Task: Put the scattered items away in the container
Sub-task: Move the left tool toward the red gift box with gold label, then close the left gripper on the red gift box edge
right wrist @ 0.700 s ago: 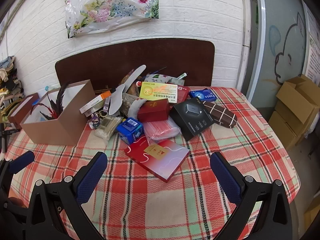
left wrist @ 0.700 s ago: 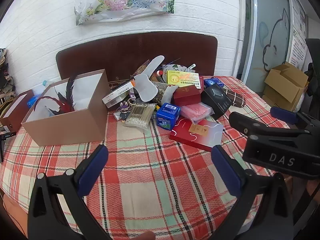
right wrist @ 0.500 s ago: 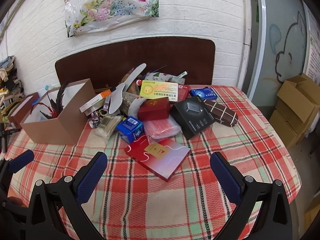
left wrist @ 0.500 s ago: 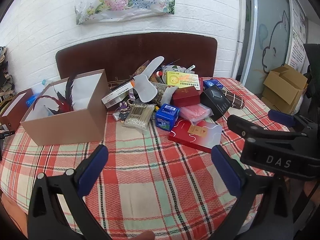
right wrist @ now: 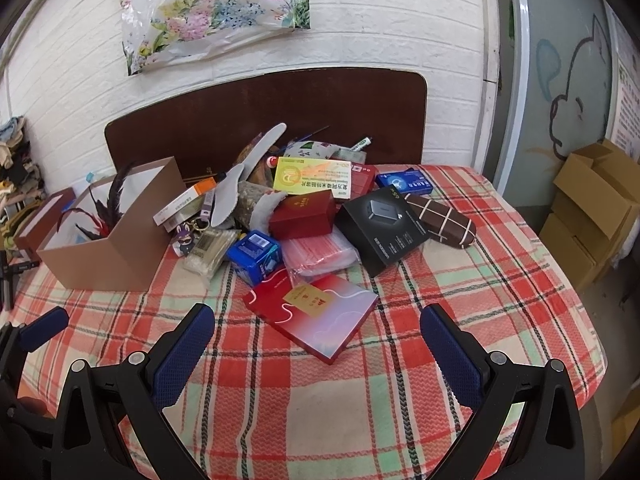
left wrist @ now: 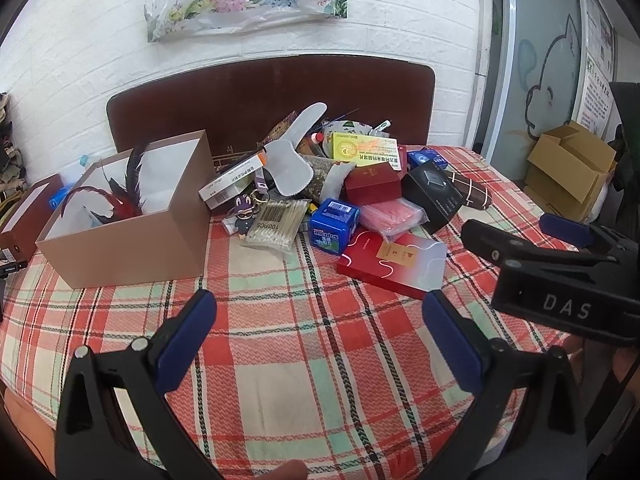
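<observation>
Barely anything has shifted: our left gripper point(left wrist: 318, 314) and right gripper point(right wrist: 316, 330) have only eased nearer the pile, both spread wide and empty, so sorting has not begun. The flat red box point(right wrist: 311, 315) lies nearest; the brown container point(left wrist: 128, 240) stands far left on the plaid tablecloth point(right wrist: 460, 280), below a white brick wall point(right wrist: 380, 12)

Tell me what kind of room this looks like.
Probably a lived-in home or storage room: a table with a plaid cloth piled with household odds and ends, a white brick wall with a floral plastic bag hung up, and cardboard boxes stacked aside.
</observation>
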Tool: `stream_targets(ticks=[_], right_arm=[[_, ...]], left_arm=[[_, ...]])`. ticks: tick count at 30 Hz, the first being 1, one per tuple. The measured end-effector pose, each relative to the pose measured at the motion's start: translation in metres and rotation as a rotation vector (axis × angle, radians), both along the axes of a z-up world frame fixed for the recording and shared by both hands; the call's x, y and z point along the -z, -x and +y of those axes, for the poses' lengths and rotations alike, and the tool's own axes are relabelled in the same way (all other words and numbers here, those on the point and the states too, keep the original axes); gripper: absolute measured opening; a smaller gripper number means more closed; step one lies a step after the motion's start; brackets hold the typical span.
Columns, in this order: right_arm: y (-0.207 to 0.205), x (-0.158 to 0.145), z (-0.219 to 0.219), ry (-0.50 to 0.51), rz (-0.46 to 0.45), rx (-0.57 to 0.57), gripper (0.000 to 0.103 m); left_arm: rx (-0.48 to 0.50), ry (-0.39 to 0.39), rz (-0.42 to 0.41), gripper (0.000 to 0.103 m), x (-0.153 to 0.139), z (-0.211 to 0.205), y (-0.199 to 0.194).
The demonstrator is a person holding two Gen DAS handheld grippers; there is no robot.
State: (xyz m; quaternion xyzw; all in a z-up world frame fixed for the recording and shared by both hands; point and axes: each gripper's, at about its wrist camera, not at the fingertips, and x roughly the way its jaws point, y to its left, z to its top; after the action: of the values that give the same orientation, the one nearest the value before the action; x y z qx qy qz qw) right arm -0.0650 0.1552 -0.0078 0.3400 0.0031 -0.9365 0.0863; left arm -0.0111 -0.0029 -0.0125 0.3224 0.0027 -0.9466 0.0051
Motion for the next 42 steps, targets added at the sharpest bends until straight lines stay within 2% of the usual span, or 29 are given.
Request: stream_targets(ticks=[6, 13, 19, 26, 30, 35, 40, 42], right_arm=[[0.009, 0.008, 0.006, 0.018, -0.022, -0.003, 0.103], [0.029, 0.030, 0.015, 0.071, -0.102, -0.030, 0.103], [0.050, 0.053, 0.028, 0.076, -0.170, -0.003, 0.103], [0.078, 0.080, 0.031, 0.059, -0.250, -0.031, 0.103], [0.091, 0.093, 0.033, 0.075, -0.283, -0.057, 0.103], [0.108, 0.106, 0.040, 0.140, -0.334, -0.064, 0.103], [0.122, 0.113, 0.046, 0.147, -0.358, -0.024, 0.103], [0.128, 0.115, 0.046, 0.167, -0.370, -0.043, 0.103]], left_arm=[[-0.001, 0.000, -0.018, 0.103, 0.006, 0.000, 0.008], [0.004, -0.016, -0.065, 0.103, 0.023, 0.001, 0.025], [0.003, -0.017, -0.118, 0.103, 0.042, 0.002, 0.049], [0.034, 0.004, -0.199, 0.103, 0.065, 0.010, 0.083], [0.048, -0.025, -0.240, 0.103, 0.078, 0.006, 0.102], [0.085, -0.107, -0.276, 0.103, 0.089, -0.002, 0.128], [0.131, -0.090, -0.302, 0.102, 0.097, 0.001, 0.155], [0.168, -0.095, -0.320, 0.101, 0.102, 0.004, 0.165]])
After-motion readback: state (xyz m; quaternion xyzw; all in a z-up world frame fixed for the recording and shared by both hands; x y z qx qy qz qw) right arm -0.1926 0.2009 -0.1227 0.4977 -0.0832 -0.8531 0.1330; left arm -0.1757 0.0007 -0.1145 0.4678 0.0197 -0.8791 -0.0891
